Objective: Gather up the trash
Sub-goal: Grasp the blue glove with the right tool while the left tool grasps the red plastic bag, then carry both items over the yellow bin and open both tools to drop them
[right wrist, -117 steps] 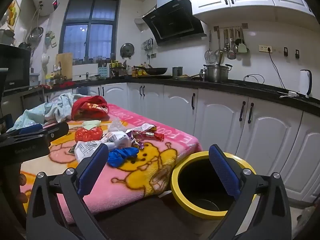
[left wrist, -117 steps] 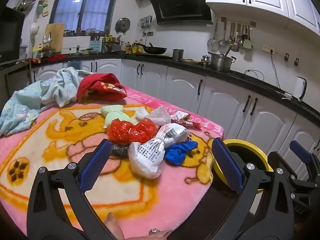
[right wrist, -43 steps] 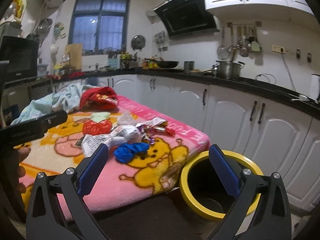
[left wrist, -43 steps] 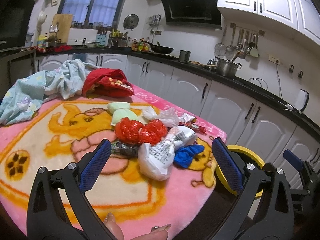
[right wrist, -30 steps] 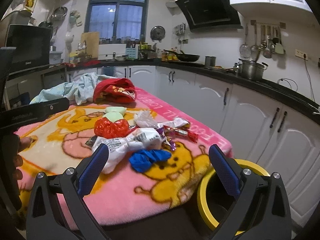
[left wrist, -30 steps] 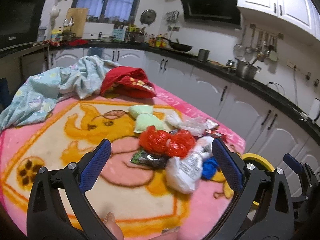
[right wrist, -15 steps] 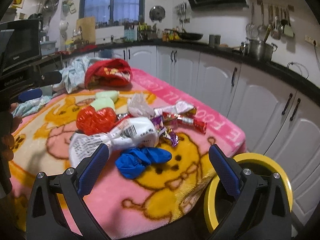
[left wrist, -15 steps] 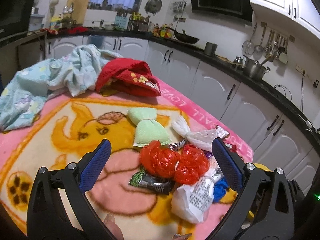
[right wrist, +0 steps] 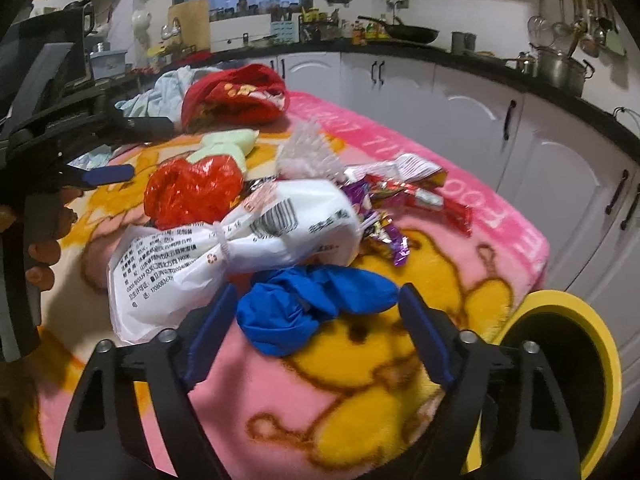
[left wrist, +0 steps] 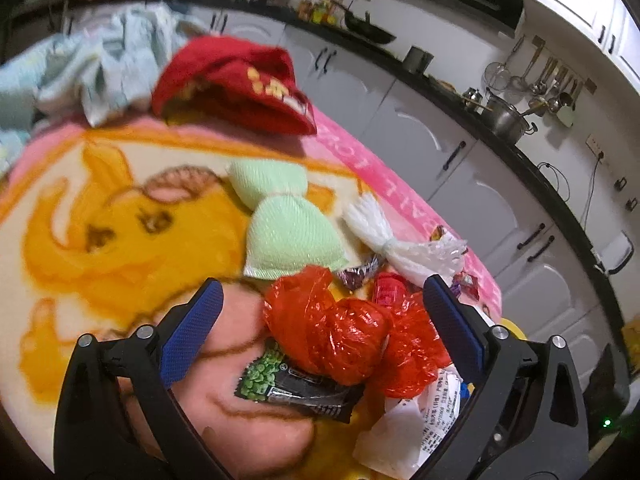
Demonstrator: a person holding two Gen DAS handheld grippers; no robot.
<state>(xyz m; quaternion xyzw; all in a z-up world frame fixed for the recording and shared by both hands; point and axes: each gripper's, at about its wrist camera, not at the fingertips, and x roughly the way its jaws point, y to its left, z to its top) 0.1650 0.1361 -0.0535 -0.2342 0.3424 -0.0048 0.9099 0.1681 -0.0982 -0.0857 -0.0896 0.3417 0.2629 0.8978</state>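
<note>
Trash lies in a heap on a pink cartoon blanket (right wrist: 360, 400). My left gripper (left wrist: 320, 304) straddles a crumpled red plastic bag (left wrist: 340, 336); its jaws are closing, with a gap left on the bag's left side. A black-green wrapper (left wrist: 292, 388) lies under the red bag. My right gripper (right wrist: 316, 304) is closing around a blue plastic bag (right wrist: 320, 300), its pads close on either side. A white printed bag (right wrist: 240, 248) lies just behind the blue one. A yellow-rimmed bin (right wrist: 560, 360) stands off the blanket's right edge.
A pale green pouch (left wrist: 288, 232), a clear knotted bag (left wrist: 400, 248) and shiny candy wrappers (right wrist: 400, 200) lie further back. A red cloth (left wrist: 232, 84) and a light blue cloth (left wrist: 100, 48) sit at the far side. White cabinets (right wrist: 460, 92) line the wall.
Both grippers have come forward and down onto the trash heap. The left now frames the red bag, the right the blue bag, and both pairs of jaws have narrowed.
</note>
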